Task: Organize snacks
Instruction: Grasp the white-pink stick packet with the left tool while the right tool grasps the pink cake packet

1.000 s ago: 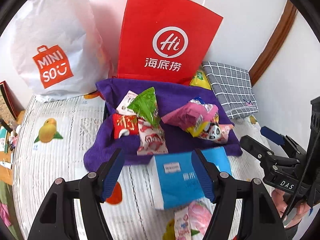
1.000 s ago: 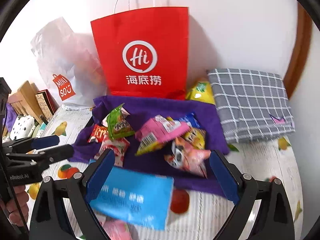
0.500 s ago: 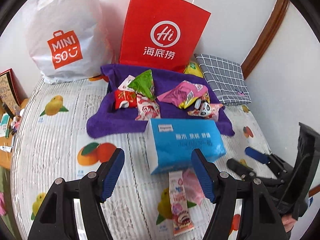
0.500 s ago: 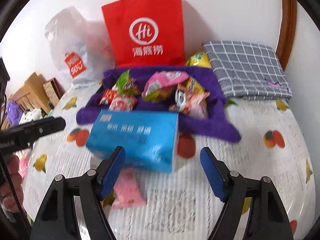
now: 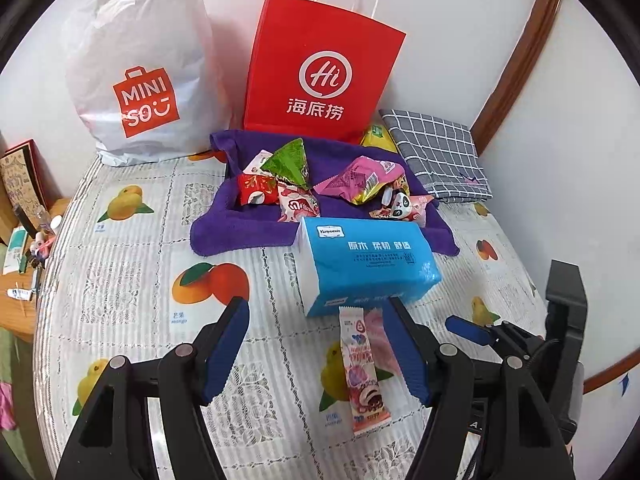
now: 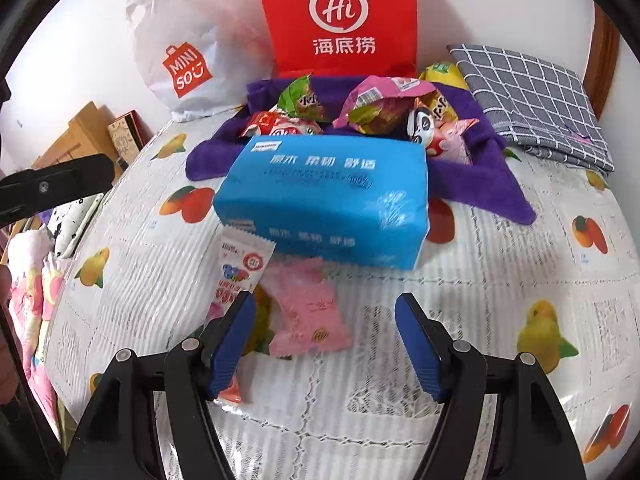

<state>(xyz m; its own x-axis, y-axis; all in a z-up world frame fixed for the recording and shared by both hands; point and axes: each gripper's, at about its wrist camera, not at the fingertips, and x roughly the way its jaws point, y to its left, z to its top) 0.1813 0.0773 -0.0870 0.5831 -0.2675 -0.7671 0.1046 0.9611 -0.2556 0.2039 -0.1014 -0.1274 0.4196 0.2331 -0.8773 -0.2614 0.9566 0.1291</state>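
Note:
Several snack packets (image 5: 304,184) lie in a purple cloth tray (image 5: 236,228) at the back; the tray also shows in the right wrist view (image 6: 472,176). A blue tissue pack (image 5: 368,264) (image 6: 328,200) lies in front of it. A long pink-and-white snack bar (image 5: 362,368) (image 6: 240,272) and a pink packet (image 6: 308,316) lie on the tablecloth nearer me. My left gripper (image 5: 320,350) is open and empty above the tablecloth near the bar. My right gripper (image 6: 326,340) is open and empty, just above the pink packet.
A red paper bag (image 5: 320,76) and a white Miniso bag (image 5: 136,80) stand against the wall. A grey checked cloth (image 5: 436,152) lies at the back right. The right gripper's body (image 5: 520,344) shows at lower right. Clutter lies beyond the table's left edge (image 5: 24,248).
Both grippers have pulled back from the purple tray toward the near side of the table. The snack bar and pink packet have come into view below them.

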